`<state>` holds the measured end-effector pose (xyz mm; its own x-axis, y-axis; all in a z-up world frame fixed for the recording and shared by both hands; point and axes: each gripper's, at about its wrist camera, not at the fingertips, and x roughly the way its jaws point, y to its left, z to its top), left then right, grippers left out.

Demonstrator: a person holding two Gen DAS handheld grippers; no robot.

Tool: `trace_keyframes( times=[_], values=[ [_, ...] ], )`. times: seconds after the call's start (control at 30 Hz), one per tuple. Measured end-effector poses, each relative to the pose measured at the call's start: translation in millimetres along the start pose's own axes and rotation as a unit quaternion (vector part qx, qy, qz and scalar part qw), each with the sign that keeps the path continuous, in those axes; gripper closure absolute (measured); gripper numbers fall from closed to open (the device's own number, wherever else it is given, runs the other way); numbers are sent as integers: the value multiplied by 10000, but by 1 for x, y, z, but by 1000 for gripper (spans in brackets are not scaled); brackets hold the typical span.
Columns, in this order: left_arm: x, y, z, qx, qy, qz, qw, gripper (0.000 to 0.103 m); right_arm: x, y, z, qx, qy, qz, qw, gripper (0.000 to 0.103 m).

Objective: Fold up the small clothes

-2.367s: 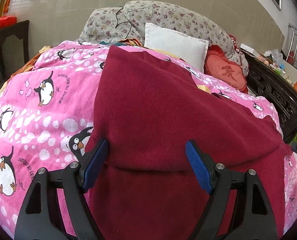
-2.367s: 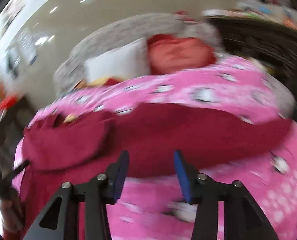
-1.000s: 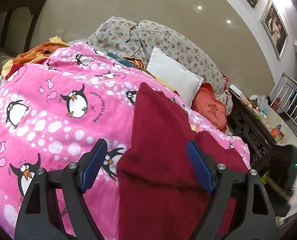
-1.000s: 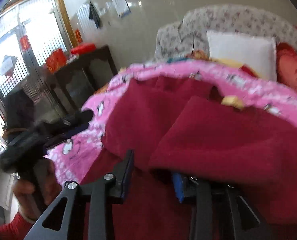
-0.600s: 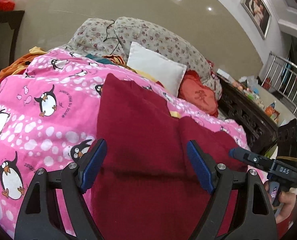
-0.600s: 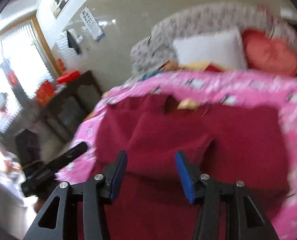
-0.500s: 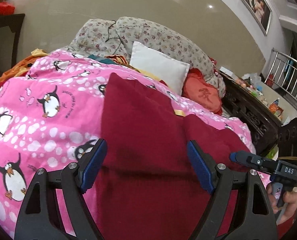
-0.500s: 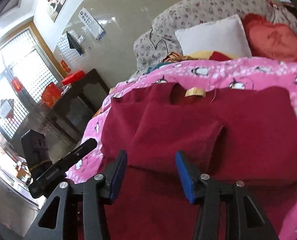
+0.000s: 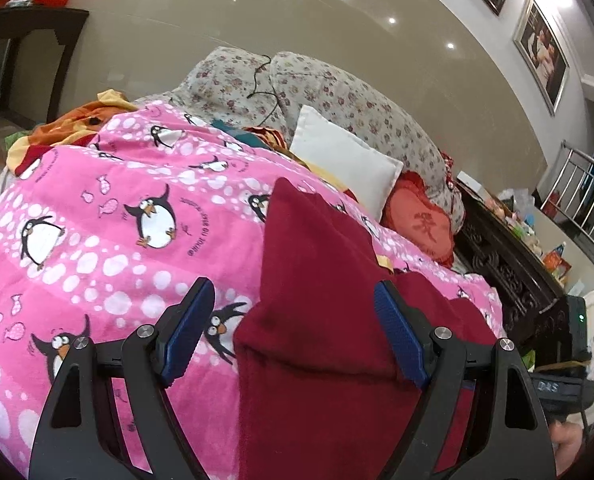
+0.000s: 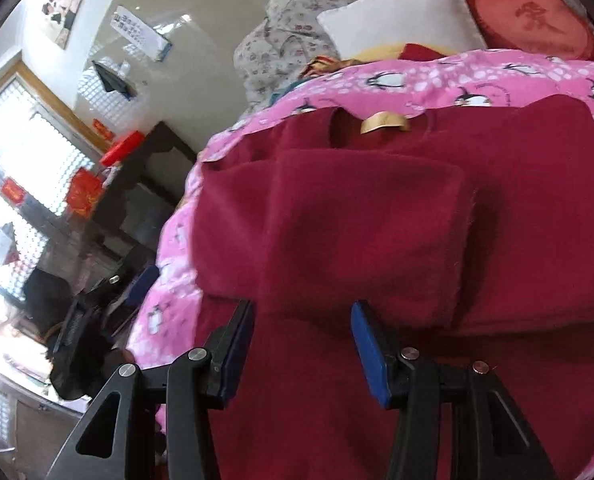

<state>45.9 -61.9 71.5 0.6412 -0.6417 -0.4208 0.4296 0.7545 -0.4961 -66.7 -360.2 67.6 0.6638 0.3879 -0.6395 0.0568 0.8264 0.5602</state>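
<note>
- Pink penguin-print blanket [image 9: 109, 216] covers the bed, and we work over it.
- Our dark red sweater [image 10: 397, 216] lies flat on the blanket, its long axis running from us toward the pillows, its collar with the tan label [image 10: 385, 123] pointing at the white pillow [image 10: 401, 20]; one sleeve is folded across the chest.
- Our left gripper [image 9: 293, 332] is spread wide over the sweater's left edge, pinching nothing.
- Our right gripper [image 10: 301, 350] is likewise spread above the lower body.
</note>
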Motion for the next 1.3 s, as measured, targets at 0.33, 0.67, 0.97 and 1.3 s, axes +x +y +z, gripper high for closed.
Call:
trace_keyframes(
  times=[0.33, 0.67, 0.97, 1.3],
  values=[
    [-4, 2, 2, -60, -61, -42, 10000, 21, 17, -15, 3, 565, 53, 308, 9979, 55],
    [-10, 9, 6, -193, -146, -120, 9996, 21, 20, 81, 34, -1639, -1187, -343, 9787, 51],
    [-5, 16, 7, -421, -45, -379, 9984, 21, 2, 57, 20, -1649, -805, -572, 9814, 51],
    [28, -6, 0, 6, 172, -226, 9996, 29, -96, -52, 14, -926, -1385, -1796, 9695, 50]
  ],
)
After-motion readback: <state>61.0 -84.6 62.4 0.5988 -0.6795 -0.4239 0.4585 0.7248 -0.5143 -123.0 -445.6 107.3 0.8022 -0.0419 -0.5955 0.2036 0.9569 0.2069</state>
